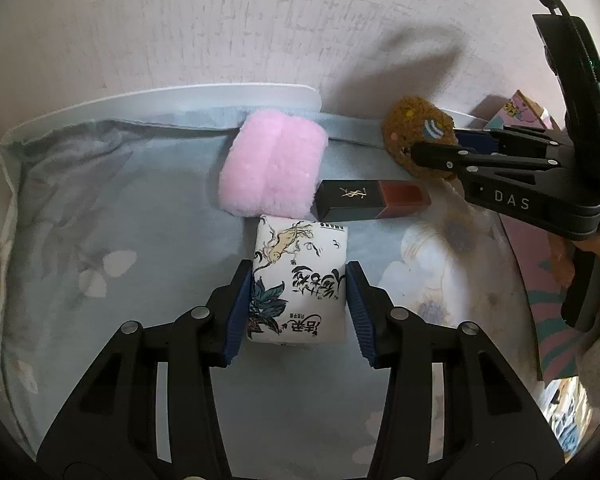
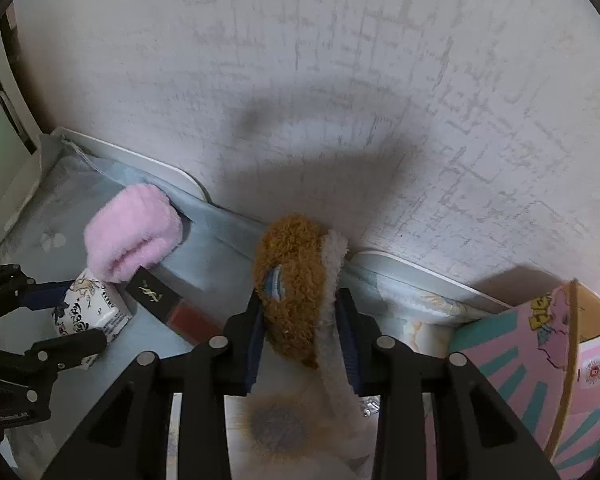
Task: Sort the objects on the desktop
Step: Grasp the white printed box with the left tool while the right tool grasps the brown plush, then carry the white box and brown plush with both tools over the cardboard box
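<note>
A pale blue flowered cloth (image 1: pixel 148 208) covers the desk, with a pink-and-teal cardboard box (image 2: pixel 540 364) at four o'clock, probably the sorting bin. The right gripper (image 2: pixel 300 332) pinches a brown fuzzy plush toy (image 2: pixel 296 280) at its waist for lifting, while the left gripper (image 1: pixel 298 300) clamps a white printed tissue pack (image 1: pixel 300 276) at centre, a pink fluffy pouch (image 1: pixel 272 168) and black-and-red lipstick tube (image 1: pixel 372 200) beyond at twelve

Left tongs (image 1: pixel 298 300) clamp white tissue pack (image 1: pixel 300 280); pink plush (image 1: pixel 272 168) just behind it, lipstick box (image 1: pixel 372 198) behind-right, right tongs (image 1: pixel 440 148) squeezing brown plush (image 1: pixel 416 128).

Pale scuffed wall (image 2: pixel 340 60), floral tablecloth (image 1: pixel 120 208)
</note>
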{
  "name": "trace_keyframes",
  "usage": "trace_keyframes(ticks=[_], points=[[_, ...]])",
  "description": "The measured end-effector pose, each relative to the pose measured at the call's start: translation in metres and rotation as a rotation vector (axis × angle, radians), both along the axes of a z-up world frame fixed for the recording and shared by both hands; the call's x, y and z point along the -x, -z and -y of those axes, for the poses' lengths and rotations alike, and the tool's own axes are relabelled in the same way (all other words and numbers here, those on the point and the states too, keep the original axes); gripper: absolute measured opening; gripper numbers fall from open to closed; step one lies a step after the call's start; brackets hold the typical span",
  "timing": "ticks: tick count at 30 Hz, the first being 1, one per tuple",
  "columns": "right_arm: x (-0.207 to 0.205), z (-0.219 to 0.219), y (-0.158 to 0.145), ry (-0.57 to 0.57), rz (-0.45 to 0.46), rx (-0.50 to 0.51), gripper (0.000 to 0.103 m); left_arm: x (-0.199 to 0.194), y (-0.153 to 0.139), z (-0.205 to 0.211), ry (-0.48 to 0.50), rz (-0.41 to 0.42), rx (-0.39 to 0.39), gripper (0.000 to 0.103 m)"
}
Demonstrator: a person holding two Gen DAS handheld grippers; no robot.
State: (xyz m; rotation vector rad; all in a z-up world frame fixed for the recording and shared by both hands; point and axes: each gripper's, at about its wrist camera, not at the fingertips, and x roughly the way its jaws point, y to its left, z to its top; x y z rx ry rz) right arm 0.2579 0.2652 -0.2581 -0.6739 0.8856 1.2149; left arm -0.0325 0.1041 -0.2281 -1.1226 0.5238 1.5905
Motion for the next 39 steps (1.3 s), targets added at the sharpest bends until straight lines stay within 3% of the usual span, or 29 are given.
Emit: trace_keyframes(ticks=[18, 22, 24, 31, 39], points=[[0.024, 0.043, -0.040, 0.058, -0.085, -0.058, 0.031, -0.001, -0.043, 0.021, -0.008, 0.029, -0.054, 0.042], [0.028, 0.033, -0.054, 0.062, -0.103, -0.078, 0.031, 0.004, -0.056, 0.030, -0.027, 0.039, -0.058, 0.042], [0.030, 0.050, -0.062, 0.064, -0.112, -0.090, 0.031, 0.002, -0.062, 0.038, -0.040, 0.050, -0.066, 0.042], [0.049, 0.075, -0.095, 0.076, -0.138, -0.132, 0.031, -0.004, -0.105, 0.055, -0.054, 0.045, -0.107, 0.042], [0.043, 0.121, -0.131, 0.132, -0.148, -0.170, 0.031, -0.027, -0.154, 0.049, -0.019, 0.026, -0.182, 0.042]])
